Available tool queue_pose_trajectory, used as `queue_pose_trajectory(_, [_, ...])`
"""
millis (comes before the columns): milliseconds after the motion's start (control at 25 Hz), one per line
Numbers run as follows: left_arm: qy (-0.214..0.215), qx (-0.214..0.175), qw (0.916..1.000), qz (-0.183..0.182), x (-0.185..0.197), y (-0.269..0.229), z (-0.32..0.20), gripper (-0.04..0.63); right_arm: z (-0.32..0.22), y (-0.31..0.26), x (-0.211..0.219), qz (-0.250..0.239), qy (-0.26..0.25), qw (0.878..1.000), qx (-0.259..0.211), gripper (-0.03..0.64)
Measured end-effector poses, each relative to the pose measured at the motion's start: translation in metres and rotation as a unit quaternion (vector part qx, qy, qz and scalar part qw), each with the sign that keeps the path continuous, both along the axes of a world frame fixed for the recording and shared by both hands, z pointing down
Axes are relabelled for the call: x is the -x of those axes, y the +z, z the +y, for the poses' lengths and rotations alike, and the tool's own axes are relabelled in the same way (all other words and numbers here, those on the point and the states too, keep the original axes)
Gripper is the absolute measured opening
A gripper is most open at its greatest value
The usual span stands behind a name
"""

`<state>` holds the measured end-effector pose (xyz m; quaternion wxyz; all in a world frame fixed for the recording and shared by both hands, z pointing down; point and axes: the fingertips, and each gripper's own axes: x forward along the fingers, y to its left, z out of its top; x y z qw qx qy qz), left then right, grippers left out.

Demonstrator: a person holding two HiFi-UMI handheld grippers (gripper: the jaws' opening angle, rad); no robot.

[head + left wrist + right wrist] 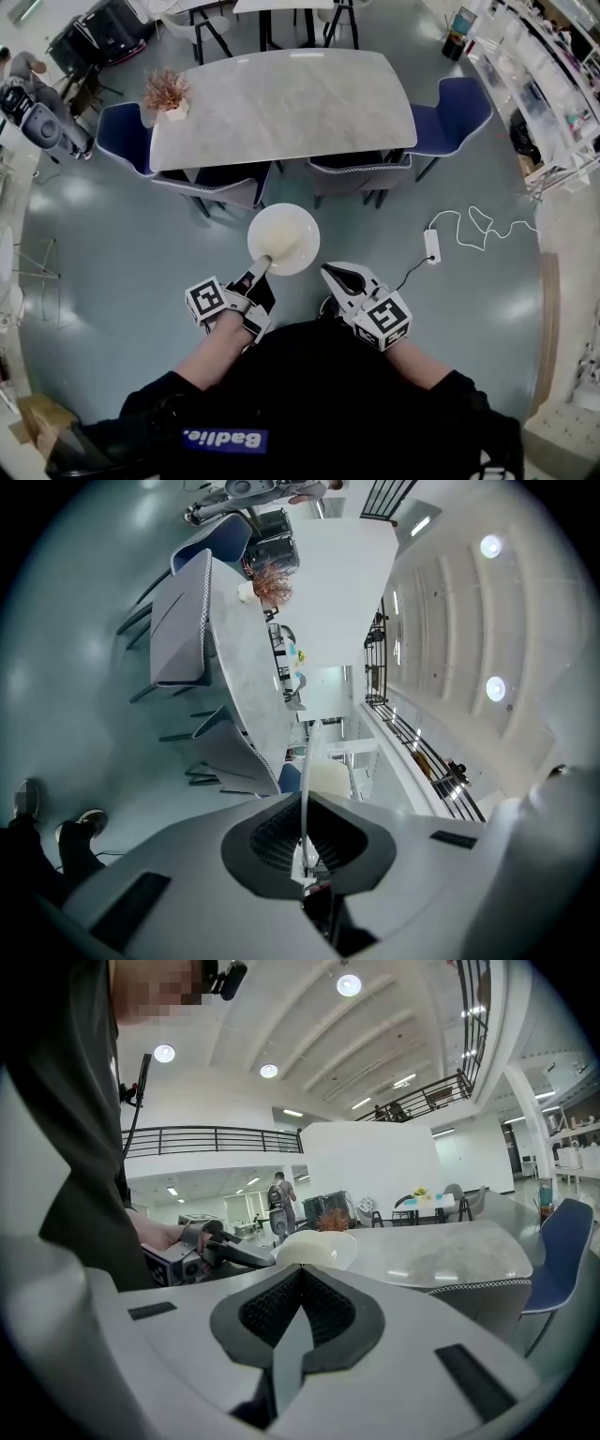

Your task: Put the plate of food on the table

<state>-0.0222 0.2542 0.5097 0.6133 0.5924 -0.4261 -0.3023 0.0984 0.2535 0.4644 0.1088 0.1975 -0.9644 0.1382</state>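
- We find the left gripper (pixel 263 268) pinched on the near rim of the plate (pixel 283 239). The left gripper view shows that rim edge-on, clamped between the two pads.
- The right gripper (pixel 330 275) is pressed together on nothing. It sits just beside the plate's near right rim and, in our judgement, apart from it.
- The plate hangs in the air over the floor, short of the near edge of the table (pixel 281 103). It is carried by that one rim hold alone. Its inside reads pale cream, and we cannot make out the food on it.
- Two grey chairs (pixel 220 183) are tucked in along the table's near edge, directly between the plate and the top. A dried plant (pixel 167 91) stands at the table's far left corner, and the rest of the top is bare.
- Risk: with a single pinch at the rim, the plate's weight levers on the pads. Any twist of the wrist could tip it and shed the food, or let the rim slide out.
- Risk: reaching over the chair backs could knock the plate's underside against them.
- Risk: a power strip (pixel 432 246) and its cable lie on the floor to the right, a trip hazard on any approach from that side.
- We judge that the idle gripper should support the opposite rim before the plate is set down.
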Motion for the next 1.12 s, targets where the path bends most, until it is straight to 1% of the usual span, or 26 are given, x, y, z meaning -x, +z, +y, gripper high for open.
queue_pose_trajectory(160, [-0.021, 0.006, 0.9998, -0.003, -0.006, 0.001, -0.025, 0.012, -0.031, -0.003, -0.01, 0.001, -0.01, 1.0, 0.003, 0.011])
queue_pose_trajectory(360, [-0.051, 0.01, 0.9986, -0.009, -0.01, 0.004, -0.05, 0.012, -0.064, 0.01, -0.028, -0.001, -0.025, 1.0, 0.009, 0.011])
queue_pose_trajectory(480, [-0.06, 0.014, 0.9981, -0.011, -0.009, 0.008, -0.064, 0.012, -0.081, 0.014, -0.03, 0.0, -0.03, 1.0, 0.009, 0.011])
queue_pose_trajectory(600, [-0.059, 0.015, 0.998, -0.012, -0.008, 0.011, -0.078, 0.012, -0.095, 0.014, -0.028, -0.003, -0.031, 0.999, 0.01, 0.011])
queue_pose_trajectory(840, [-0.052, 0.017, 0.9984, -0.009, 0.0, 0.018, -0.11, 0.012, -0.121, 0.022, -0.018, 0.009, -0.029, 0.999, 0.016, 0.011])
queue_pose_trajectory(1120, [-0.031, 0.017, 0.9993, -0.011, 0.033, 0.024, -0.156, 0.012, -0.158, 0.025, 0.014, 0.022, -0.007, 1.0, 0.016, 0.011])
